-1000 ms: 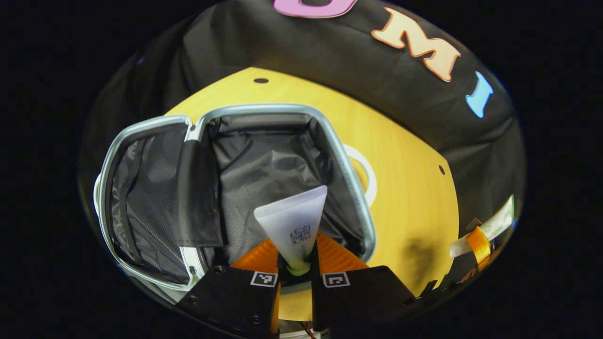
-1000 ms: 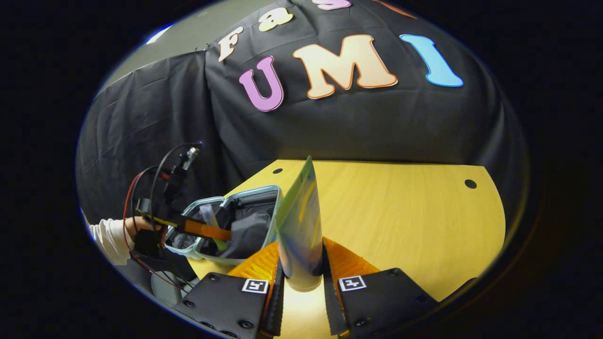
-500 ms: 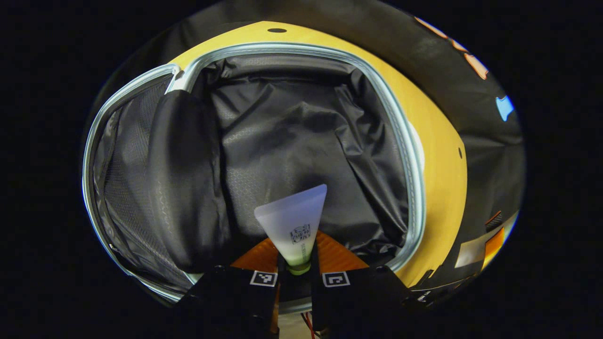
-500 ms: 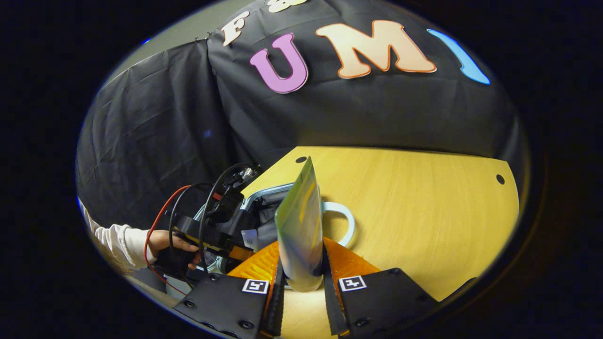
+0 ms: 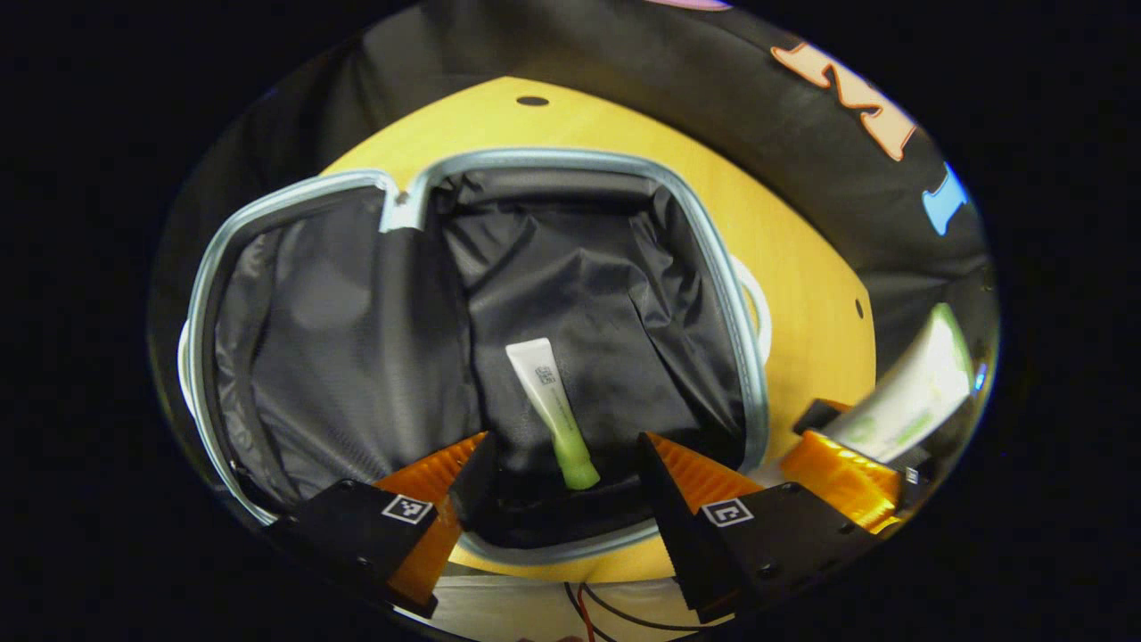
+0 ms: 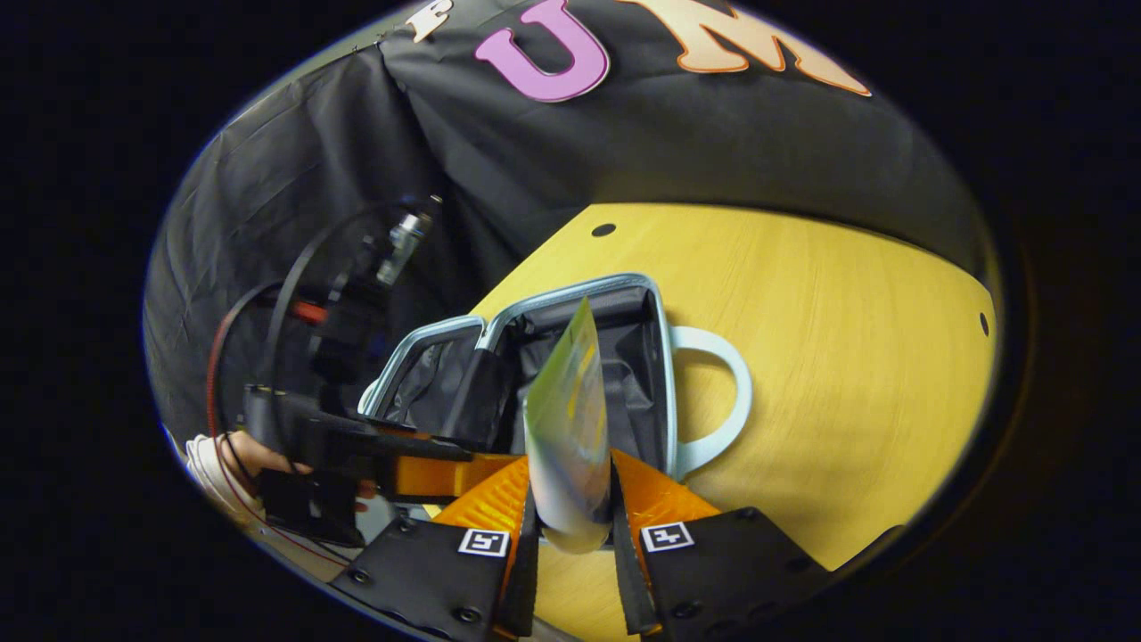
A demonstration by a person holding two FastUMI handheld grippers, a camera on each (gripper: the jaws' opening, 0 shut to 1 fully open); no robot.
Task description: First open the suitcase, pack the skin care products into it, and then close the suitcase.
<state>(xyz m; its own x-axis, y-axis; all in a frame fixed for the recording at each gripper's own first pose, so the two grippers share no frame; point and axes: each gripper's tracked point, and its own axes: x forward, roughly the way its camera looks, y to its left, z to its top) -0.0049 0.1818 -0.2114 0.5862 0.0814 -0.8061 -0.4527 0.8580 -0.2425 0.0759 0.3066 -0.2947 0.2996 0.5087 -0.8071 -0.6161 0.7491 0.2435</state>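
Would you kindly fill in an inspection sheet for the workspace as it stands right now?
Surface: yellow wooden table, with small round holes.
Job's things: suitcase lies open; white tube with green cap rests on its black lining; second tube is held upright.
Clutter: nothing seen.
Grippers: left gripper open above the suitcase; right gripper shut on the second tube.
Cables: black and red wires on the left gripper.
Surroundings: black cloth wall; a person's hand on the left gripper.

One open suitcase [image 5: 570, 160], two skin care tubes [image 5: 553, 410] [image 6: 568, 428], one yellow table [image 6: 847, 357], two tongs [image 5: 557, 477] [image 6: 568, 522]
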